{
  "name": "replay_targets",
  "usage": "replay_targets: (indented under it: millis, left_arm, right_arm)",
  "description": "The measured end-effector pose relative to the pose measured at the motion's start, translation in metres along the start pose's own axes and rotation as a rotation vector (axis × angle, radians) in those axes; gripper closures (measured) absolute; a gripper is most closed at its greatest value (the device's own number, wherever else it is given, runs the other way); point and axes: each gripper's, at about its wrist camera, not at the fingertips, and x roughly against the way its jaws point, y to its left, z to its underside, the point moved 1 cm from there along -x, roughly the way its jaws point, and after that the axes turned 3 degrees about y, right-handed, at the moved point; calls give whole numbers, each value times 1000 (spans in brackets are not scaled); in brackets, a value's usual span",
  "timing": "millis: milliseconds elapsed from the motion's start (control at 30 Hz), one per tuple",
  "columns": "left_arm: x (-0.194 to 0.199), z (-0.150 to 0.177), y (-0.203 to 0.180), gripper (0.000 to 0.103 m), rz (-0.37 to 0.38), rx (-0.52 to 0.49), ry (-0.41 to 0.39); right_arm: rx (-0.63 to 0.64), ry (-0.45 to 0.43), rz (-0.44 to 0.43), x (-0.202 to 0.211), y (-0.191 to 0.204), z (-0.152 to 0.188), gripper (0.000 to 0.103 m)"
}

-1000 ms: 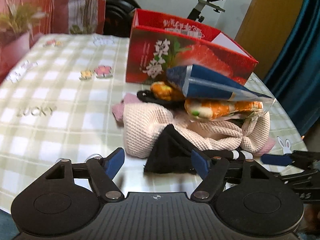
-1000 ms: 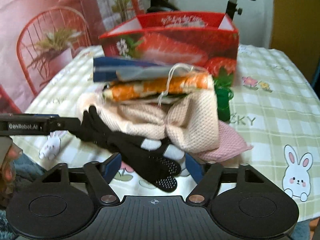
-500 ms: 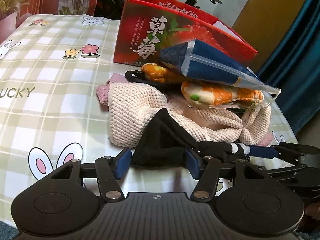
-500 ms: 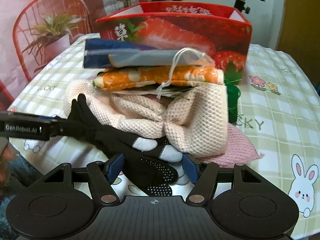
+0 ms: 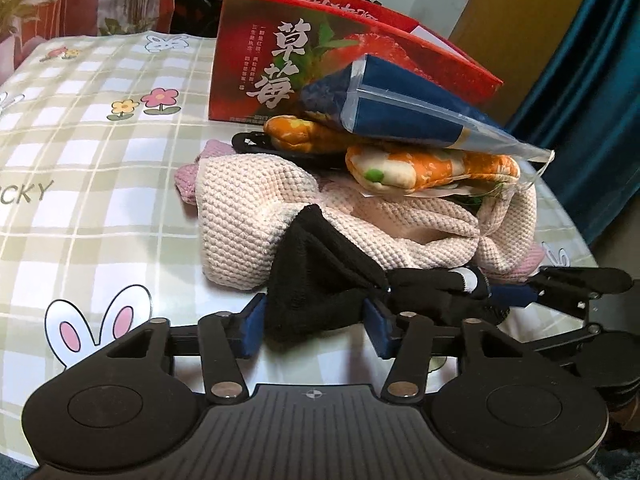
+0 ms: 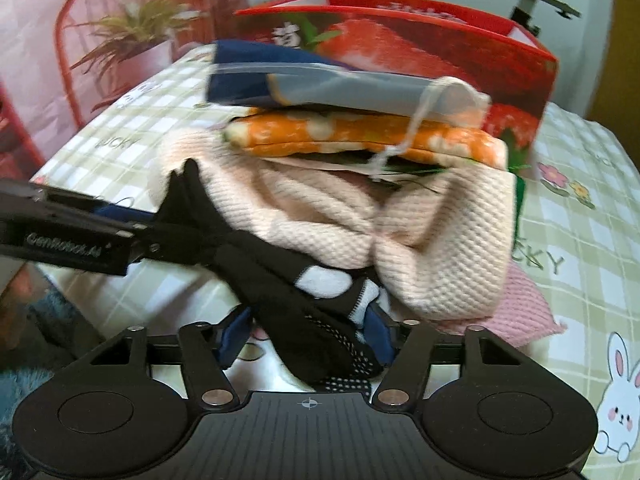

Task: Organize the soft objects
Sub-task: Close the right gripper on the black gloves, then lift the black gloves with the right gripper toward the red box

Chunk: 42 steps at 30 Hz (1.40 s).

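A black sock with a white band and grip dots lies at the front of a pile of soft things. My left gripper is shut on its cuff end. My right gripper is shut on its dotted toe end. Behind it lie a cream knit cloth, a pink knit piece, orange printed pads and a blue plastic-wrapped pack. A red strawberry box stands open at the back. The right gripper's fingers show in the left wrist view.
The table has a green checked cloth with rabbits and flowers. Its front edge is just under both grippers. A red chair and a potted plant stand beyond the far left side. A blue curtain hangs at the right.
Both grippers have moved forward to the black sock and their fingers have narrowed onto its two ends. The pile has not shifted.
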Motion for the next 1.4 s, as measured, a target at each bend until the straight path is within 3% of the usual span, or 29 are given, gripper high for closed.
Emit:
replay_targets:
  millis: [300,433,500,667,1400]
  left_arm:
    - [0,1,-5,50,-4,-7,-1]
    - [2,2,-3,67,10,6,7]
    - [4,2,-6,70,1,-12,2]
    - [13,0,-4,74,12,-6,-28]
    - [59,-6,-21,75,21,-57,-173]
  right_arm:
    - [-27,-2,-40,1,-7,-1,74]
    - [-44,2,-73,3,-7,1,80]
    - [-46,-1,-82,6,-6,1,83]
    - [-36,-42,-99,19,-6,-2,85]
    - [3,-232,-86,71,2,-10,85]
